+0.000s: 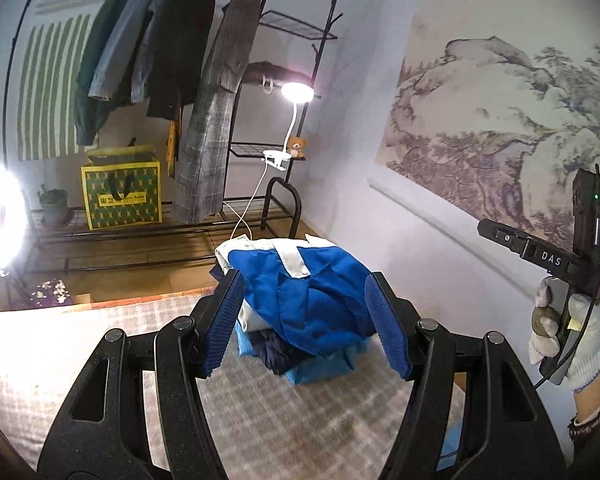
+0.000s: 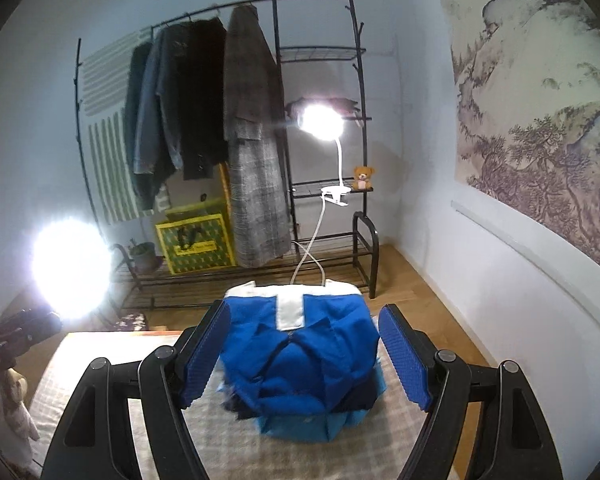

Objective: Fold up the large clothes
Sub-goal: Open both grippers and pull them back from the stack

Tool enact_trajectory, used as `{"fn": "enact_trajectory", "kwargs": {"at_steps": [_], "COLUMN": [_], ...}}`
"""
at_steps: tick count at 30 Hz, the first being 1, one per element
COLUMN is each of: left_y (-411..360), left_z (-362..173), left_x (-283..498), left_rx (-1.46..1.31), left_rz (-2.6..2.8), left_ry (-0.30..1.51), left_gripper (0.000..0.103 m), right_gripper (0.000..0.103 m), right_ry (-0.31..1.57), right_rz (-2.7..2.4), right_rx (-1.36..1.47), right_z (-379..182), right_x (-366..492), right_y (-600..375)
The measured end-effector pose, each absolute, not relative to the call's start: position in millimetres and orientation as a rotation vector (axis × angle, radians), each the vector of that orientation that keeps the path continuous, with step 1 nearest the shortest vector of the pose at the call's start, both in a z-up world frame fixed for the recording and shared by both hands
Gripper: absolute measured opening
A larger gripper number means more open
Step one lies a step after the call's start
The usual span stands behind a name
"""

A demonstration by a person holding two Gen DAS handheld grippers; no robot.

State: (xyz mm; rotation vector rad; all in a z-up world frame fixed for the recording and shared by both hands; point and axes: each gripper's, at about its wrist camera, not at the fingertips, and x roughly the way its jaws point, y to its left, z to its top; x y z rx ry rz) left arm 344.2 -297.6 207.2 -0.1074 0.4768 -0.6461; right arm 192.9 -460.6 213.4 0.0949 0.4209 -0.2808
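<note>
clothes pile (image 2: 300, 368) sits at the far edge of the checked surface (image 2: 112, 364), a blue and white jacket (image 1: 312, 292) folded on top, its white placket strip pointing away toward the clothes rack (image 2: 276, 80); its long axis cannot be told. left gripper (image 1: 306, 326) and right gripper (image 2: 304, 358) hover short of it, fingers spread apart, grasping nothing.

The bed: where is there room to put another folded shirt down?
The checked cover is bare left of the clothes pile and in front of it, toward the grippers. The far end is crowded: the pile sits at the bed's edge. To the right only a narrow strip remains before the floor.
</note>
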Motion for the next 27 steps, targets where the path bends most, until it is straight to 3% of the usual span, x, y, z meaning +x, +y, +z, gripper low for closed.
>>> {"fn": "enact_trajectory", "kwargs": {"at_steps": [14, 20, 24, 27], "left_y": [-197, -157, -142, -138], "left_z": [233, 229, 214, 193], "left_x": [216, 183, 169, 160], "left_rx": [-0.108, -0.090, -0.082, -0.048], "left_rz": [-0.629, -0.585, -0.565, -0.557], "left_ry": [0.431, 0.433, 0.440, 0.455], "left_gripper": [0.067, 0.067, 0.077, 0.078], "right_gripper": [0.080, 0.082, 0.084, 0.087], "right_ry": [0.368, 0.386, 0.398, 0.414], "right_rz": [-0.228, -0.227, -0.228, -0.226], "right_rx": [0.067, 0.074, 0.078, 0.061], "right_z": [246, 228, 210, 191], "right_x": [76, 49, 41, 35], "right_y": [-376, -352, -340, -328]}}
